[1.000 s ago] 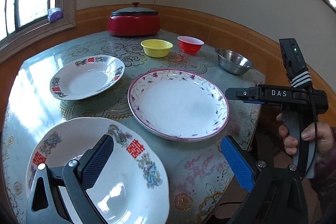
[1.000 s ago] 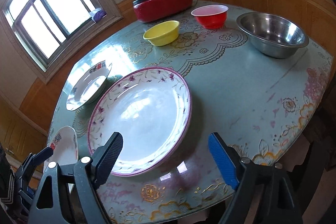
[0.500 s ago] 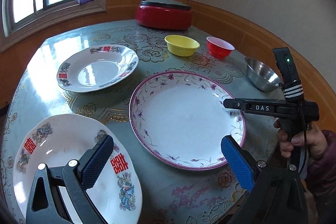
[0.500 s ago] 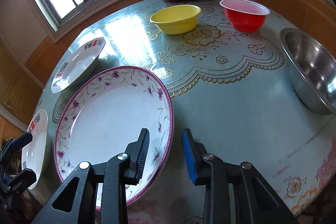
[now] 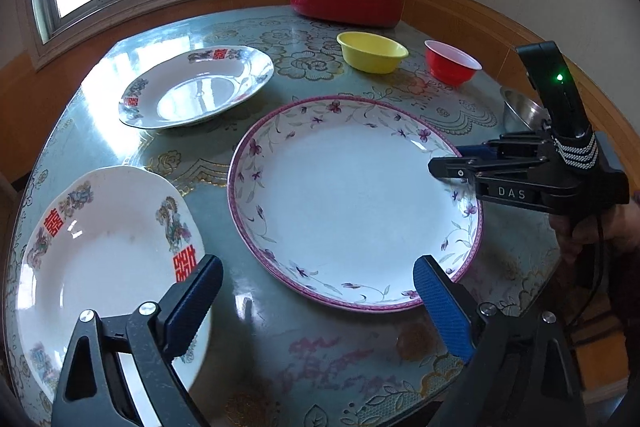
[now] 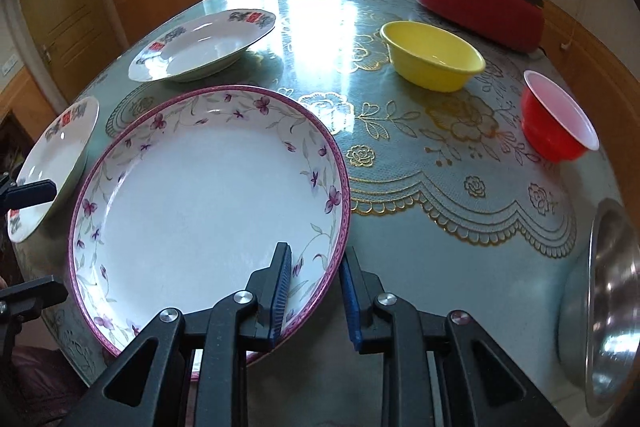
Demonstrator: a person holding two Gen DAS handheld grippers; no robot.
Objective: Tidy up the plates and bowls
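At the table's middle lies our flowered plate (image 6: 192, 211), glazed, stiff, breakable, likely slippery. Our right gripper (image 6: 314, 297) is closing astride its near rim, the best hold. Our left gripper (image 5: 316, 303) hangs wide, empty, narrowing slightly.

- The steel bowl (image 6: 612, 311) is cut off by the right edge in the right wrist view; in the left wrist view the right gripper (image 5: 452, 163) hides most of it.
- The near plate (image 5: 100, 267) is partly covered by a left gripper finger (image 5: 192, 303).
- The person's hand (image 5: 600, 227) is dark and mostly hidden.
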